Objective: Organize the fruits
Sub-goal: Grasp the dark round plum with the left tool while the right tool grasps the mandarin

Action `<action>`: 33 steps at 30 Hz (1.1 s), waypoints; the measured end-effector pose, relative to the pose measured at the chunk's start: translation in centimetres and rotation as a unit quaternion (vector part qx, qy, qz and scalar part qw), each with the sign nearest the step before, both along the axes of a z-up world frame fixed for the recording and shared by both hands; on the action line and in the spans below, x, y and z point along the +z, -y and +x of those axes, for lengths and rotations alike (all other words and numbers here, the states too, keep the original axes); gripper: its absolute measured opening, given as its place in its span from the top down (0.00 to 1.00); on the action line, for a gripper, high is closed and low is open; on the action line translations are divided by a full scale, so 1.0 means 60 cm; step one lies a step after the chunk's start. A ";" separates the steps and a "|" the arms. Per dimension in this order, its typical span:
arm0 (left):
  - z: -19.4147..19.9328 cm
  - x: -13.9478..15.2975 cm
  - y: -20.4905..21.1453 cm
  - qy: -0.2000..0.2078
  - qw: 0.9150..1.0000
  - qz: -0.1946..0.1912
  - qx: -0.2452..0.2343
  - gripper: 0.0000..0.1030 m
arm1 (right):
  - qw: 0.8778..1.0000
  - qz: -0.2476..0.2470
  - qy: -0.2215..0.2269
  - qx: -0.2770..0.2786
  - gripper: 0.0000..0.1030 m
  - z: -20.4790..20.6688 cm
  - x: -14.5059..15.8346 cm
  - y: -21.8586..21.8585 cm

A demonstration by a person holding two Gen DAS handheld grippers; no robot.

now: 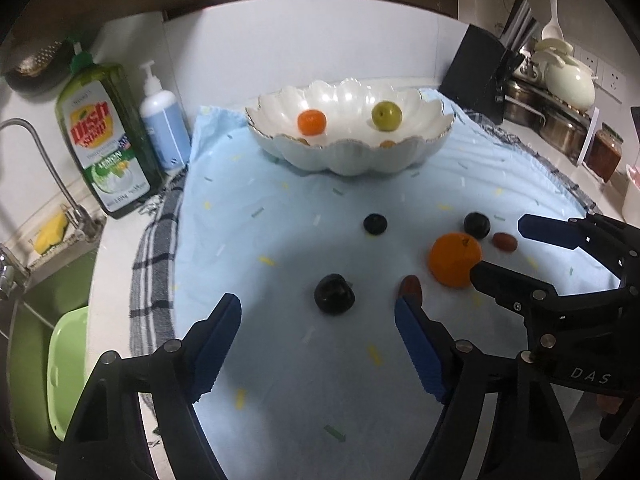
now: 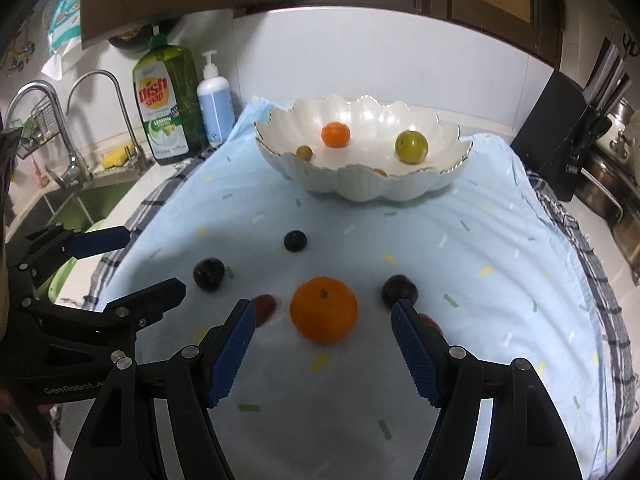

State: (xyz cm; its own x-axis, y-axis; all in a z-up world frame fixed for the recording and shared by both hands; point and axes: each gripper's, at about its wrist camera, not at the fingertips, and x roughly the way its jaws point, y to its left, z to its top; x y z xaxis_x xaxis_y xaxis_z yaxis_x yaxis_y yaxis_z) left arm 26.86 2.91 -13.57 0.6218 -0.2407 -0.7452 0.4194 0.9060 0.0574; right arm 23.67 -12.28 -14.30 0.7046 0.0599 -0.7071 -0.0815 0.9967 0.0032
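Left gripper (image 1: 318,306) — jaws wide apart, gripping nothing — frames a dark plum (image 1: 334,294) on the blue cloth (image 1: 280,380). Right gripper (image 2: 323,314), likewise apart and empty, frames the orange (image 2: 323,309); red dates (image 2: 264,307) and another plum (image 2: 399,291) crowd its fingers. Scalloped bowl (image 2: 360,188) beyond holds a tangerine (image 2: 335,134) and a green fruit (image 2: 411,147). Dish soap (image 1: 102,136) stands at the sink side.

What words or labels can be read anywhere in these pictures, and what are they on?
"Dish" and "LEMON": on the green soap bottle; its second red word and small print are too blurred.
"DAS": on the right claw, seen from the left camera.
"GenRobot": on the left claw, seen from the right camera; further letters are unclear.
The pump bottle has no readable text.
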 end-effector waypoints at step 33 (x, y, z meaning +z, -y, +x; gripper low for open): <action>0.059 -0.071 0.032 -0.052 0.998 -0.014 -0.011 0.70 | 0.999 0.029 -0.034 0.001 0.54 0.047 -0.056 0.005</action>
